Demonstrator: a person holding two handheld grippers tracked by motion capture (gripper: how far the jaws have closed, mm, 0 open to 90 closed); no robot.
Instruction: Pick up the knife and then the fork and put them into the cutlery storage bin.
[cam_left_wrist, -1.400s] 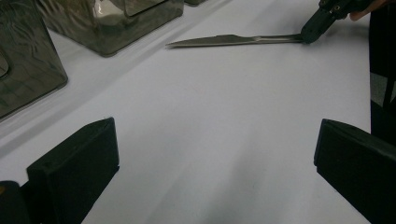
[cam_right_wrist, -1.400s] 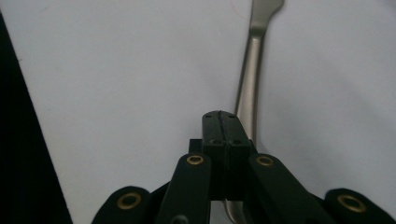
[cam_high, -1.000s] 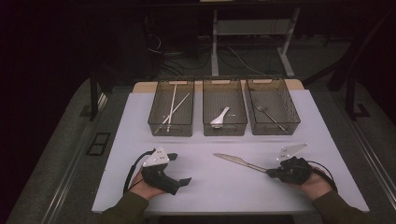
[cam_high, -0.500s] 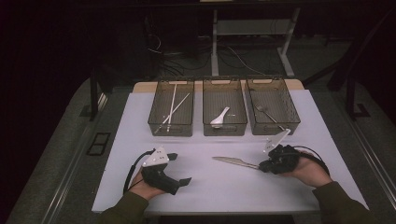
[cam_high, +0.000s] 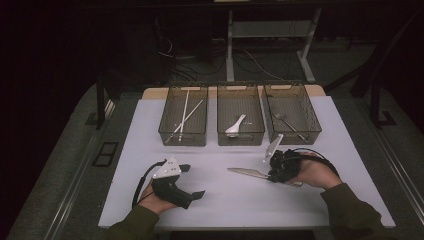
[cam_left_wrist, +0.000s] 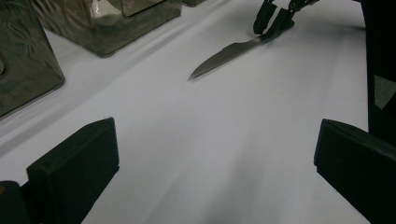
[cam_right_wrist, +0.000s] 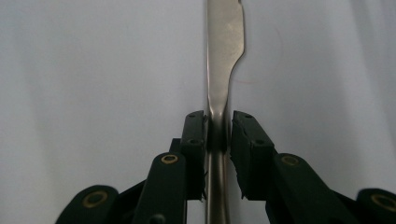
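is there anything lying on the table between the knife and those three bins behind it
Nothing visible. The knife, its handle between the right tongs, lies on bare white table; the strip up to the bins holds nothing.

— We see a polished, glossy steel table knife (cam_right_wrist: 223, 42), smooth enough to catch the light.
— And we see matt black plastic on the right claw (cam_right_wrist: 218, 133), a smooth matt white table (cam_high: 300, 200), and three smoky translucent plastic bins (cam_high: 240, 116).
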